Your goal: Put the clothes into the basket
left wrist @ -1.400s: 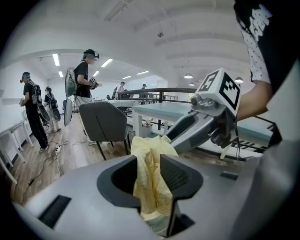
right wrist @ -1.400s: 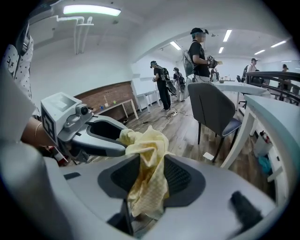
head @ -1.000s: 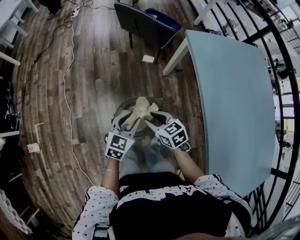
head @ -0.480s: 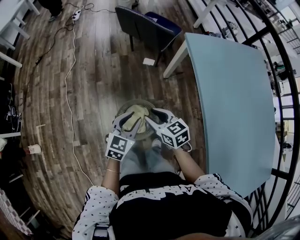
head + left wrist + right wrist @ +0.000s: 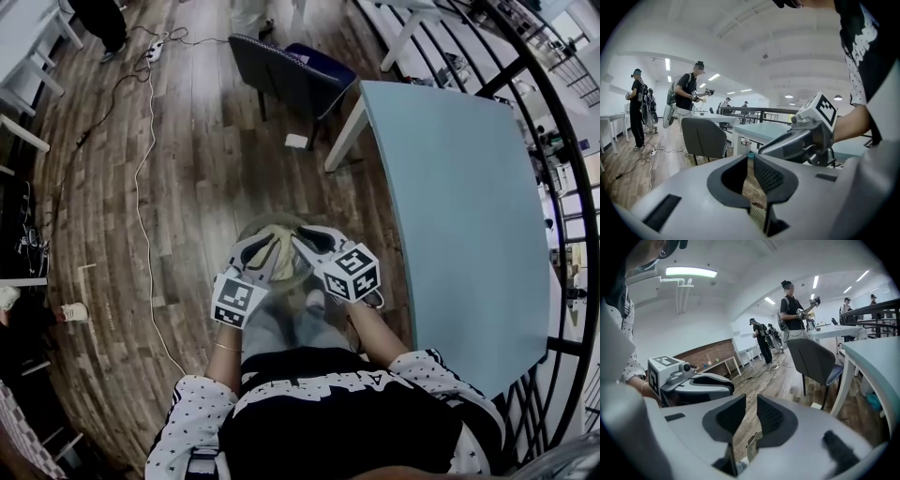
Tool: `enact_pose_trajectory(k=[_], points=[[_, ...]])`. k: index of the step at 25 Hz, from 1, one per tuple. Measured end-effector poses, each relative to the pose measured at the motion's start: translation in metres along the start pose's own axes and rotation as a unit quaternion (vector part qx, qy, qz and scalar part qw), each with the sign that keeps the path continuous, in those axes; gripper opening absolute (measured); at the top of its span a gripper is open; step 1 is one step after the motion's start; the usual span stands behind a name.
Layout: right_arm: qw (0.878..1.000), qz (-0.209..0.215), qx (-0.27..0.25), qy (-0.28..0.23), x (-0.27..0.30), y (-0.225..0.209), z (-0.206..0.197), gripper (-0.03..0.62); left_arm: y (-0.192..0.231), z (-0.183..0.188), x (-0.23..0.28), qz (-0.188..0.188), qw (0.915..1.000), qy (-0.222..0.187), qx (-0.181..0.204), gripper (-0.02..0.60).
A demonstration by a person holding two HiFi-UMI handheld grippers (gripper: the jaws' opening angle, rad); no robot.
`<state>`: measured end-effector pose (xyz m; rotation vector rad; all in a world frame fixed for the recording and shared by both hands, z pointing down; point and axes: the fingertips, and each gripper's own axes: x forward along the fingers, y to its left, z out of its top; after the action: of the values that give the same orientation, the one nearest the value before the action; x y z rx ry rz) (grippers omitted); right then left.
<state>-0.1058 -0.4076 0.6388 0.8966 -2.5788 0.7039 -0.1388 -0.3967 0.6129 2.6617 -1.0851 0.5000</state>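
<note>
A yellowish cloth (image 5: pixel 273 238) lies in the round basket (image 5: pixel 251 225) on the wooden floor (image 5: pixel 187 178).

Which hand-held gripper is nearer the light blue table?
Right. The right hand-held gripper hangs over the basket, on the side toward the light blue table; the left hand-held gripper is on its far side. Both have just been closing their jaws on nothing.
</note>
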Motion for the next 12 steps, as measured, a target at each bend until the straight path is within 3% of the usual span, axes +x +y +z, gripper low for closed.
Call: enact_pose_trajectory(k=[3,12], points=[[1.000,0.001,-0.001,-0.009,-0.004,0.005,0.008,0.057,-0.001,0.008,-0.005,0.001,1.0000,-0.003,0.005,0.041],[1.000,-0.007,-0.003,-0.026,-0.024,0.028,0.026,0.042,-0.016,0.034,-0.030,0.000,0.9991,-0.017,0.038,0.018]])
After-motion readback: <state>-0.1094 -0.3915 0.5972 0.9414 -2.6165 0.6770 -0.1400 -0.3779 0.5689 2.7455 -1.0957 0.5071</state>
